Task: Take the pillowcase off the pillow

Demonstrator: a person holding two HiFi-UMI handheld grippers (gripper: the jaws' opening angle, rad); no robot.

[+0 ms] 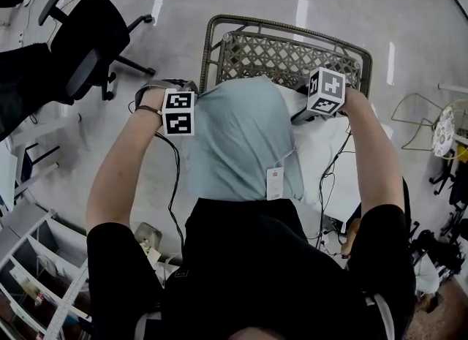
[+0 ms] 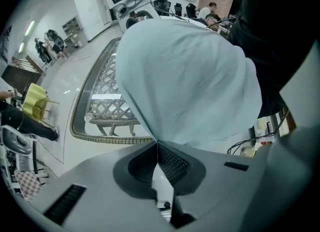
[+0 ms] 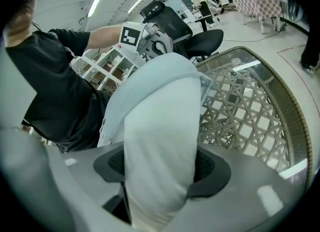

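Over the wicker bench (image 1: 289,25) you hold the pillow (image 3: 157,126) upright against your body, and the pale blue pillowcase (image 1: 238,141) is only partly off: it covers most of the pillow, with white stuffing bared on your right side. Your right tool (image 3: 160,163) is clamped on that bare white end, its jaws held wide by the bulk, while your left tool (image 2: 156,143) is pinched nearly flat on a fold of the pillowcase. Most of the stripping looks still to be done.
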